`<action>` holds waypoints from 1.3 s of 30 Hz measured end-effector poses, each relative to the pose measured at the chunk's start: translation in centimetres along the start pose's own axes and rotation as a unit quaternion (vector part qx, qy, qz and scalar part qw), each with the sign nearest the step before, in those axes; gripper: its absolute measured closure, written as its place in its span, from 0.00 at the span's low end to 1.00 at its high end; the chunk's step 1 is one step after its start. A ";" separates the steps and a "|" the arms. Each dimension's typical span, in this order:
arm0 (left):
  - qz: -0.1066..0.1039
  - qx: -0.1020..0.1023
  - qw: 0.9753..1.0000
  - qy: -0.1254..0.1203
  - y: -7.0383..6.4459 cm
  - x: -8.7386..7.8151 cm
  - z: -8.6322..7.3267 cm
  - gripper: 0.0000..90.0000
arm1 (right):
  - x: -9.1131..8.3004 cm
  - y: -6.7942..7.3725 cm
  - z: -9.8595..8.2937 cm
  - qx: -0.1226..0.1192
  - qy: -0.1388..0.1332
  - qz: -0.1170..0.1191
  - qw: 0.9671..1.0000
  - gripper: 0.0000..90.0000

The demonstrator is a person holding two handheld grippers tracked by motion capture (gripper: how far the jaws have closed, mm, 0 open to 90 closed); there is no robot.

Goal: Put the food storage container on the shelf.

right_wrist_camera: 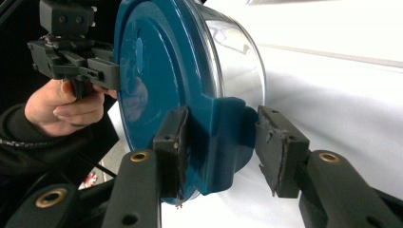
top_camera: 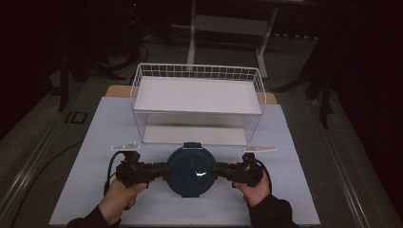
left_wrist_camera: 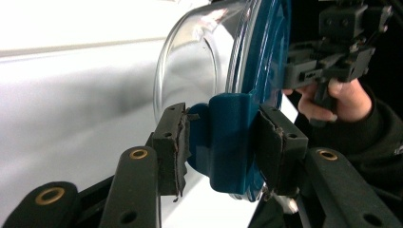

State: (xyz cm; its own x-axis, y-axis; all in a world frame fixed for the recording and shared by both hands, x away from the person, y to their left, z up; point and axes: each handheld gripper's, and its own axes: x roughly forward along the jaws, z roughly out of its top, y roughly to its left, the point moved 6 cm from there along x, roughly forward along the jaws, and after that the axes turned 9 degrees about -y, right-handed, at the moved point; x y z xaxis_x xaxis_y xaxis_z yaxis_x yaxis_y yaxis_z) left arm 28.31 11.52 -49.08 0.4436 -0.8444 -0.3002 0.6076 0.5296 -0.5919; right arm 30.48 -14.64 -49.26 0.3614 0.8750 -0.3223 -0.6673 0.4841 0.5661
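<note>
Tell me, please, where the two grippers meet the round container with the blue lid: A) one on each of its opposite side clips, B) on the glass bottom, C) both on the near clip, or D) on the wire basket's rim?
A: the left gripper and the right gripper flank the round container, each with its jaws around a blue side clip of the lid.

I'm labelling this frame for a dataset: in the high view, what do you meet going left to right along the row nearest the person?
Left tool → blue-lidded container → right tool. Each tool meets the container's lid at a side clasp.
</note>
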 end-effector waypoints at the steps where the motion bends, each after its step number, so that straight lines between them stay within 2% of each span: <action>1: 0.000 0.000 1.000 0.000 0.0 0.0 0.0 0.63 | 0.0 0.0 0.0 0.000 0.000 0.000 1.000 0.62; 2: -0.003 0.003 1.000 -0.002 0.2 0.7 0.4 0.63 | -0.1 -0.2 0.2 -0.001 -0.002 0.000 1.000 0.62; 7: -0.005 0.016 1.000 -0.003 0.7 1.7 1.4 0.63 | -0.4 -1.4 1.2 -0.011 -0.012 -0.010 1.000 0.62; 8: -0.007 0.025 1.000 -0.008 0.9 2.1 1.9 0.63 | -0.4 -1.6 1.4 -0.017 -0.014 -0.011 1.000 0.62; 11: -0.007 0.034 0.999 -0.011 1.3 2.7 2.8 0.63 | -0.3 -2.7 2.6 -0.028 -0.030 -0.011 0.999 0.62; 15: -0.006 0.038 0.999 -0.014 2.1 3.6 3.7 0.63 | -0.1 -3.5 3.3 -0.031 -0.033 -0.012 0.999 0.62; 18: -0.007 0.051 0.999 -0.017 3.0 4.4 4.4 0.63 | 0.5 -4.9 3.8 -0.028 -0.036 -0.012 0.999 0.62; 20: -0.005 0.054 0.998 -0.023 3.4 4.8 4.7 0.63 | 0.6 -5.2 3.9 -0.029 -0.037 -0.014 0.999 0.62; 21: -0.008 0.057 0.998 -0.026 3.7 5.0 4.9 0.63 | 0.9 -5.9 4.2 -0.026 -0.041 -0.011 0.999 0.62; 25: -0.011 0.050 0.998 -0.030 4.6 5.7 5.0 0.63 | 1.1 -6.4 4.5 -0.026 -0.042 -0.016 0.999 0.62; 26: -0.013 0.045 0.998 -0.034 5.4 6.3 5.1 0.63 | 1.2 -6.6 4.6 -0.029 -0.042 -0.020 0.999 0.62; 30: -0.008 0.043 0.998 -0.036 6.5 7.1 5.3 0.62 | 1.8 -7.9 5.1 -0.028 -0.043 -0.035 0.998 0.62; 33: -0.001 0.045 0.998 -0.040 6.9 7.5 5.3 0.62 | 2.0 -8.3 5.2 -0.025 -0.047 -0.037 0.998 0.62; 34: 0.006 0.042 0.998 -0.046 7.3 7.7 5.2 0.62 | 2.3 -8.8 5.2 -0.027 -0.047 -0.042 0.998 0.62; 39: 0.016 0.038 0.998 -0.050 8.3 8.1 5.0 0.61 | 3.0 -9.5 5.4 -0.034 -0.046 -0.056 0.997 0.62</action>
State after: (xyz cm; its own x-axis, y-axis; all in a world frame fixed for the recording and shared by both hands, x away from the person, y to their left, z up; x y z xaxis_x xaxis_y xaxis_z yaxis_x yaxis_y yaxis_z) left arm 40.30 9.45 -52.70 0.5248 -0.8167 -0.2397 0.6381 0.5639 -0.5243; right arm 41.39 -16.50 -51.54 0.4918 0.8147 -0.3071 -0.6617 0.5790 0.4763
